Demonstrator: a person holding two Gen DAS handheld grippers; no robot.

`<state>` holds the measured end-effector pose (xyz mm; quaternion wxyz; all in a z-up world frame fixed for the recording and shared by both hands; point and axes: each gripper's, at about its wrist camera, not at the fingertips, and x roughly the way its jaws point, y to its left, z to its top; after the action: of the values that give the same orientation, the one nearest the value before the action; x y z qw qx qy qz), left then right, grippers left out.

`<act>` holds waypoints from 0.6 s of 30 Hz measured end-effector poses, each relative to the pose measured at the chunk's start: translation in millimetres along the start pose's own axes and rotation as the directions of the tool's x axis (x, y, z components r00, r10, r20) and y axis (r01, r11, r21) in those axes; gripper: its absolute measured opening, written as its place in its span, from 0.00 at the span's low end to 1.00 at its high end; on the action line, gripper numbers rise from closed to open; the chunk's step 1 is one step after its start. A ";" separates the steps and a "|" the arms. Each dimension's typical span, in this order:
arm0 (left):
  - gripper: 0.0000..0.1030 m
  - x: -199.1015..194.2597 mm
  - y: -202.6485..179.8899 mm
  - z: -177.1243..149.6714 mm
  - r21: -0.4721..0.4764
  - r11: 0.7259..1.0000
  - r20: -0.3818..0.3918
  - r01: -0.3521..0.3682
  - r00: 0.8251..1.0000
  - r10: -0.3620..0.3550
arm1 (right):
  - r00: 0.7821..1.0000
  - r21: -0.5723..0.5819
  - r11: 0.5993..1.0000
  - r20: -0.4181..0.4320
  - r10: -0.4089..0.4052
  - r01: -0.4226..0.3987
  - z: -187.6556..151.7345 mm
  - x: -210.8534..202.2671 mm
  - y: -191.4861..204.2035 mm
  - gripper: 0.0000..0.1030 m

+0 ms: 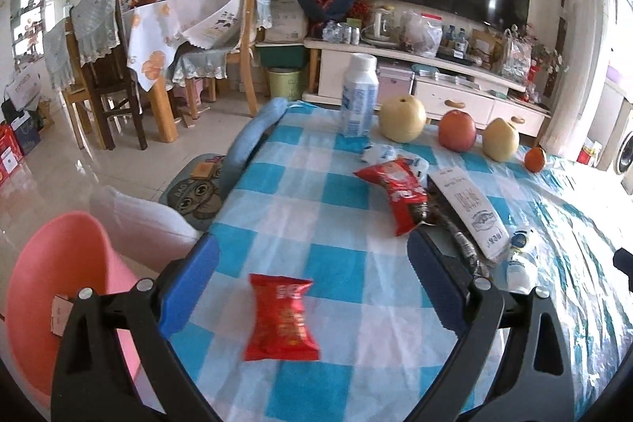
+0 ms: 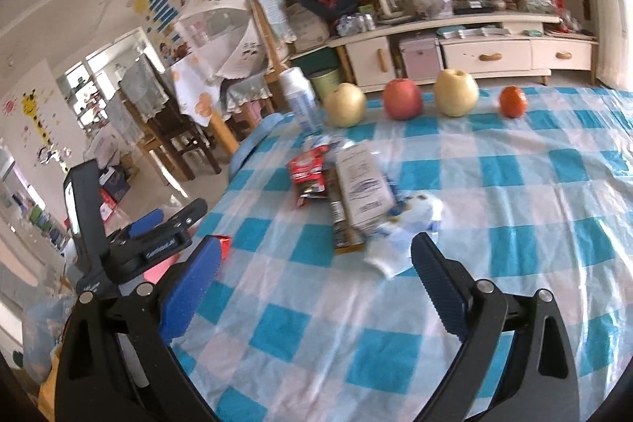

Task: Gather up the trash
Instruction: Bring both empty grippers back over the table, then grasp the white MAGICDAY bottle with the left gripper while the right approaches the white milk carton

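With my left gripper point(image 1: 312, 287) spread wide and empty, the red snack packet point(image 1: 281, 319) lies flat on the checked tablecloth point(image 1: 316, 208) between its fingers; it looks light, crinkly and slippery, so I'd pinch its puffed middle, while my right gripper point(image 2: 316, 275) hangs open too.

You are looking at a table point(image 1: 300, 208) wearing a blue-and-white checked cloth. A red snack packet point(image 1: 281, 317) is lying near you, a heap of wrappers point(image 1: 431, 202) is sitting mid-table, and a white bottle point(image 1: 359, 95), two pears, an apple point(image 1: 457, 129) and an orange point(image 1: 535, 159) are lining the far edge.
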<state>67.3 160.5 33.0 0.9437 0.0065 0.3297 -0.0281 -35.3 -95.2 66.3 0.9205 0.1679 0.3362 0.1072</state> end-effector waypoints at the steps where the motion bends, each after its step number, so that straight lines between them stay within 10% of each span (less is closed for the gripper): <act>1: 0.93 2.9 -5.5 0.2 0.007 1.000 -0.007 0.000 1.000 0.000 | 1.000 0.005 1.000 0.000 -0.006 0.006 1.4 0.1 -5.2 0.93; 18: 0.93 118.6 -62.4 58.4 -0.183 0.983 -0.152 0.010 0.988 -0.038 | 0.997 0.092 0.994 -0.065 -0.049 0.055 11.8 7.0 -75.1 0.93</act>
<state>192.6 90.6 5.3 0.9114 -0.0812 0.4033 -0.0088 -16.0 -164.9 42.0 0.9031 0.1986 0.3737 0.0725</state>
